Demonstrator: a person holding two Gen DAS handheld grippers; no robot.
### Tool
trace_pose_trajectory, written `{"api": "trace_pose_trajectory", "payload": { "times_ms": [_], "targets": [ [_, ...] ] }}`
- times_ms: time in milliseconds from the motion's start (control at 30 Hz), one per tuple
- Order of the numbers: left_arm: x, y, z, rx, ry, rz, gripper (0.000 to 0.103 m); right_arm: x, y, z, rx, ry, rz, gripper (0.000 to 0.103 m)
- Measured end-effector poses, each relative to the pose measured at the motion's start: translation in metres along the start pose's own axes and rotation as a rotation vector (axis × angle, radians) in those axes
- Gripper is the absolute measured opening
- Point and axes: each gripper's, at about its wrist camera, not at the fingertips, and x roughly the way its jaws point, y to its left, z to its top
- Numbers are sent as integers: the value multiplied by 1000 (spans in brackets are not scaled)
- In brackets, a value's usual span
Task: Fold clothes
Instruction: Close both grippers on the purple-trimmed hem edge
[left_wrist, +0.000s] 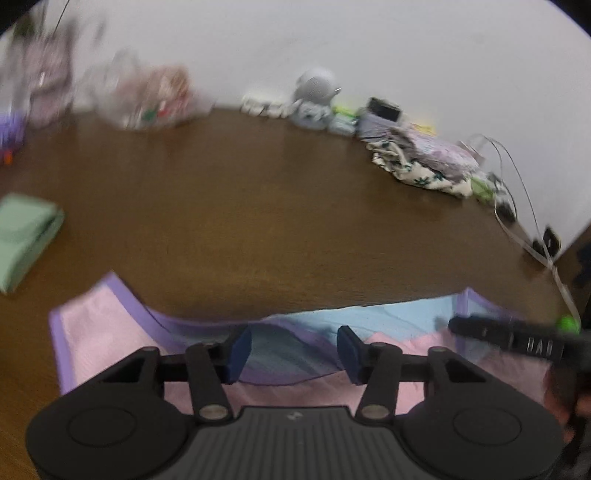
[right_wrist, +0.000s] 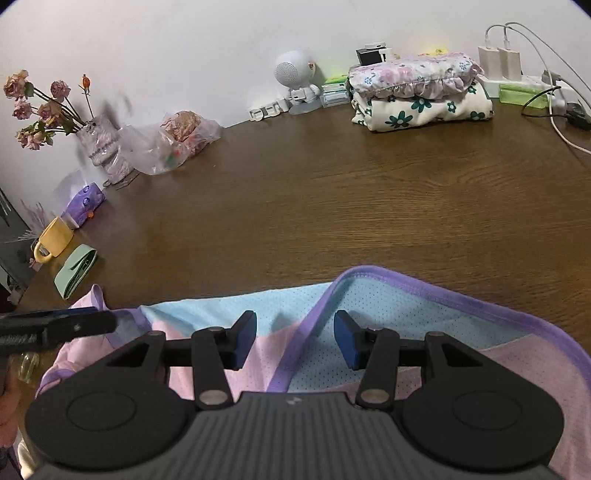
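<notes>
Left wrist view: left claw (left_wrist: 294, 349) angled down over pink-blue garment (left_wrist: 110, 332) at 6 o'clock on desk (left_wrist: 277, 206), jaws apart, gripping nothing. Right wrist view: right claw (right_wrist: 294, 341) likewise open above purple hem; flowers (right_wrist: 37, 107) at 10 o'clock sharp here only.

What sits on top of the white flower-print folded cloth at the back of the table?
A folded lilac floral cloth with a ruffled edge rests on the white flower-print cloth, covering its top. Anything between them is hidden.
</notes>
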Motion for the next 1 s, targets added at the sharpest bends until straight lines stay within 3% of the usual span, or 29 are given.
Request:
{"api": "trace_pose_trajectory", "payload": {
  "times_ms": [167, 300, 400, 467, 567, 700, 800, 867, 933, 1000],
  "targets": [
    [10, 6, 1, -69, 12, -10, 39, 2, -2, -2, -15, -41, 4, 37],
    [22, 1, 8, -81, 21, -34, 37, 4, -2, -5, -19, -62, 14, 22],
    [31, 0, 10, -97, 27, -28, 21, 4, -4, -7, -22, -77, 17, 16],
    [35, 1, 10, -109, 27, -28, 5, 4, -6, -8, -20, -77, 21, 12],
    [33, 7, 11, -155, -29, -73, 2, 4, -10, -8, -7, -84, 30, 8],
    [28, 18, 15, -212, -145, -73, 1, 4, -16, -12, 36, -111, 48, 6],
    [28, 22, 15, -206, -152, -36, 3, 4, -20, -14, 64, -124, 58, 6],
    [28, 23, 13, -195, -136, -24, 26, 3, -22, -14, 77, -129, 61, 6],
    [24, 19, 8, -160, -120, -37, 35, 3, -23, -14, 78, -132, 57, 6],
    [21, 11, 3, -83, -95, -74, 35, 1, -24, -14, 86, -144, 48, 6]
  ]
}}
